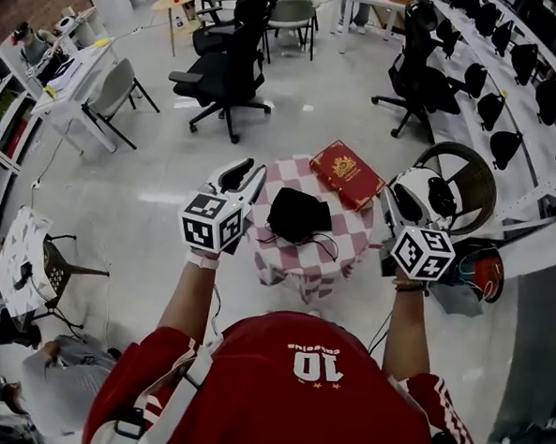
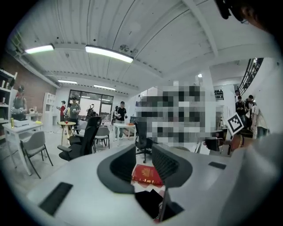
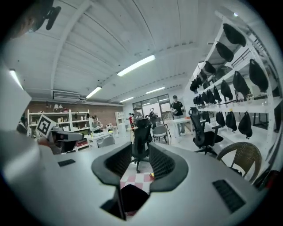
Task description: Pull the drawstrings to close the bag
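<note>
Bag (image 1: 299,215): black drawstring pouch, lying flat near the middle of the small checkered desk (image 1: 285,264). A red book (image 1: 347,174) sits just beyond it at the far right corner.

Left gripper (image 1: 243,174): jaws moderately apart, nothing between them; its own view shows only the book past the gap. Right gripper (image 1: 423,190): jaws likewise apart and empty.

Both grippers are held up off the desk, one at each side, pointing forward and nearly level. The bag lies between and below them, its long axis roughly left to right. Thin cords (image 1: 325,246) trail off its near edge toward the person. The left gripper looks nearer the bag.

Judgement: no cord is gripped yet. Each gripper must come down and inward.
</note>
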A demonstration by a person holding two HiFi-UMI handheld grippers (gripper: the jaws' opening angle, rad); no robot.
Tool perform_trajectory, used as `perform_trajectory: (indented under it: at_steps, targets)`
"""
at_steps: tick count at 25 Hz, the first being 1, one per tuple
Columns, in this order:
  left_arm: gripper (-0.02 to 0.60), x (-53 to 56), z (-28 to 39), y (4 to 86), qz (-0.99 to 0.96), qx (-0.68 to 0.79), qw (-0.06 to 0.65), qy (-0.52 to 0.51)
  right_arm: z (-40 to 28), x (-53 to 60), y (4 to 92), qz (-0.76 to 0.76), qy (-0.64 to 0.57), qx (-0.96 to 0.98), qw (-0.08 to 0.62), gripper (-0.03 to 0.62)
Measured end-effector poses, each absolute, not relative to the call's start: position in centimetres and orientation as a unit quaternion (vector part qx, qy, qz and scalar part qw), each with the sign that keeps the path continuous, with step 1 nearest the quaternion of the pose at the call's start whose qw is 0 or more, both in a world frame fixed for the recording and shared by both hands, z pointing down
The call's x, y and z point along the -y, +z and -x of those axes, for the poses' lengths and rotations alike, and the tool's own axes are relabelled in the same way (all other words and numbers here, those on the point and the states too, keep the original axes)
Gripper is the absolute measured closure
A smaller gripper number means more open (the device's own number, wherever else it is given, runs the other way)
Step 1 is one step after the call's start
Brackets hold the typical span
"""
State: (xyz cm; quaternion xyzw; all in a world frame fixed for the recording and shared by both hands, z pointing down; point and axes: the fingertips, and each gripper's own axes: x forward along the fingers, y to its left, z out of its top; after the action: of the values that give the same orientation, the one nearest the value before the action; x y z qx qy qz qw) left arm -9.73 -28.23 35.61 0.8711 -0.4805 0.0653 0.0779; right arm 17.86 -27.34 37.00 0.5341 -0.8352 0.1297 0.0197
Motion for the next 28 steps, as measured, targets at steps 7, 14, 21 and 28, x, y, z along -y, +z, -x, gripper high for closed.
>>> perform_trajectory:
  at_steps: [7, 14, 21, 28]
  targets:
    - [0.472, 26.5, 8.2, 30.5, -0.879, 0.475, 0.031, 0.016, -17.7, 26.8, 31.6, -0.547, 0.078, 0.834, -0.013, 0.494]
    - [0.534, 25.7, 7.9, 28.5, -0.865, 0.502, 0.014, -0.012, -17.3, 25.6, 30.8, -0.552, 0.058, 0.832, -0.006, 0.537]
    - [0.557, 25.6, 8.6, 30.5, -0.849, 0.528, 0.031, 0.005, -16.6, 25.1, 32.5, -0.557, 0.061, 0.828, 0.013, 0.571]
    - [0.560, 25.1, 9.2, 32.2, -0.845, 0.533, 0.042, 0.015, -15.6, 24.7, 34.7, -0.551, 0.081, 0.830, 0.031, 0.579]
